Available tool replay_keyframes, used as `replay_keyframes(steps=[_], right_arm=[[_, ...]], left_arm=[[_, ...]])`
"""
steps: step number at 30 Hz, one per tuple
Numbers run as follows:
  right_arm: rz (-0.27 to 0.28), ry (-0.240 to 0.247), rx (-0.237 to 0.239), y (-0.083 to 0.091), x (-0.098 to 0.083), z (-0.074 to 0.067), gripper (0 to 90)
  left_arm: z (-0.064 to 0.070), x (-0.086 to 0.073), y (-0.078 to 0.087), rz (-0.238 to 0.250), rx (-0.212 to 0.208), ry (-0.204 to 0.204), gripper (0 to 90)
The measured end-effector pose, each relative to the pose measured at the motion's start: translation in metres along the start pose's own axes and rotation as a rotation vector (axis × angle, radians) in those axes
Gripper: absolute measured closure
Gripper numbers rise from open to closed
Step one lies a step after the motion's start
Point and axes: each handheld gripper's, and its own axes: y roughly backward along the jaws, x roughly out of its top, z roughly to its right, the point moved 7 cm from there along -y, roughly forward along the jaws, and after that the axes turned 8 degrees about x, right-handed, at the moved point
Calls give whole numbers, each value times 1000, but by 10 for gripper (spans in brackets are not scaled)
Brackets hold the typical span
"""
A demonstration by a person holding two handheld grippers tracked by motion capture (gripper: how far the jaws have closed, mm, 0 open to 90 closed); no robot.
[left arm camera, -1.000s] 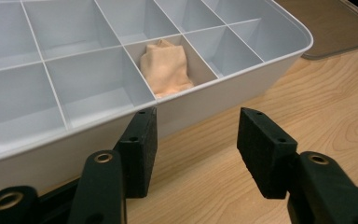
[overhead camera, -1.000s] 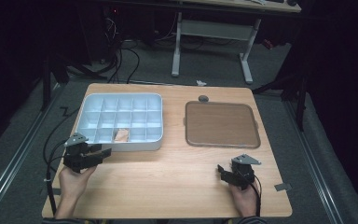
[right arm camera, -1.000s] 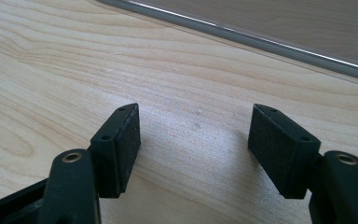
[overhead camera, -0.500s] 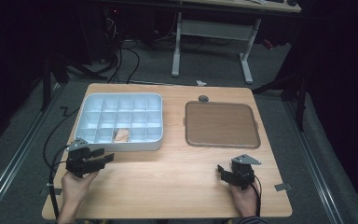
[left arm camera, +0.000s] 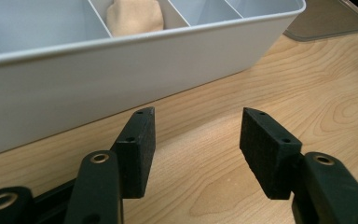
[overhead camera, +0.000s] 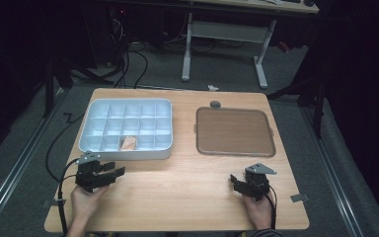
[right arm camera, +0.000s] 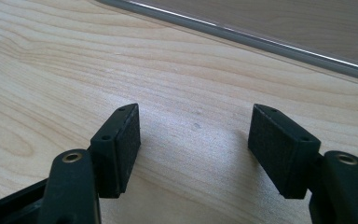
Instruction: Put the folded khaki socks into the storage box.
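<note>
While my two hands rest at the near edge of the pale wooden worktop [overhead camera: 177, 182], both tools stand with jaws apart and nothing between them. My left tool [overhead camera: 109, 174] sits just in front of the white divided tray [overhead camera: 94, 106], facing its near wall; a tan lump [overhead camera: 128, 143] lies in one near-row compartment. My right tool [overhead camera: 238, 181] lies near the brown flat tray [overhead camera: 234, 132], apart from it. Beyond the worktop the room is dark, with grey carpet [overhead camera: 163, 74], trailing cables [overhead camera: 128, 64] and the white legs of another table [overhead camera: 261, 64].
</note>
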Motion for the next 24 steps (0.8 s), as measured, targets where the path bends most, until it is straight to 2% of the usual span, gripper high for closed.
replay_keyframes(steps=[24], right_arm=[[0, 0, 0, 0, 0, 0, 341]], left_arm=[[14, -20, -20, -24, -28, 3, 456]])
